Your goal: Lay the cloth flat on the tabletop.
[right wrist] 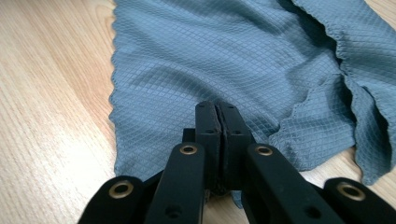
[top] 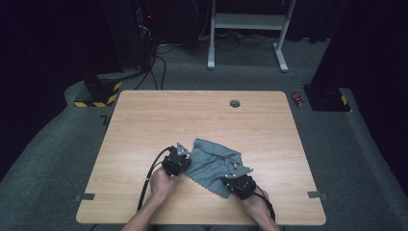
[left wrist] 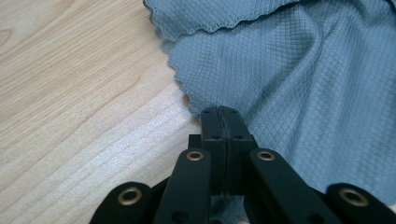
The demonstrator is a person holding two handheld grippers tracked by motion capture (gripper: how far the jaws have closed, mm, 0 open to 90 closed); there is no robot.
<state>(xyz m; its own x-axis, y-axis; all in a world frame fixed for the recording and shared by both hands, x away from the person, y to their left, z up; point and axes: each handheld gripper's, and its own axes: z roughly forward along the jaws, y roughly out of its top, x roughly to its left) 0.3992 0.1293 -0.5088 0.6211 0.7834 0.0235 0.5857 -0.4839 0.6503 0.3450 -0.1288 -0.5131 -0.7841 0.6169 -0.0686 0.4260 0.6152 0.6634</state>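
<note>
Grey-blue waffle-weave cloth (top: 214,163) is getting pinched by my left gripper (left wrist: 219,112) and right gripper (right wrist: 217,107), so I'm lifting both edges evenly to avoid bunching.

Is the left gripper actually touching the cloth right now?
Touching. In the left gripper view the left gripper has its jaws shut on the edge of the grey cloth, a bit showing between them lower down.

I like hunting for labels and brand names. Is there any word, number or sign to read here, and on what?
None can be read.
Blue-grey cloth: only a woven diamond pattern, no tag.
Wooden table: plain grain.
Small red thing on the floor: too small to tell.
Yellow-black stripes on a floor base: a warning pattern, no letters.
</note>
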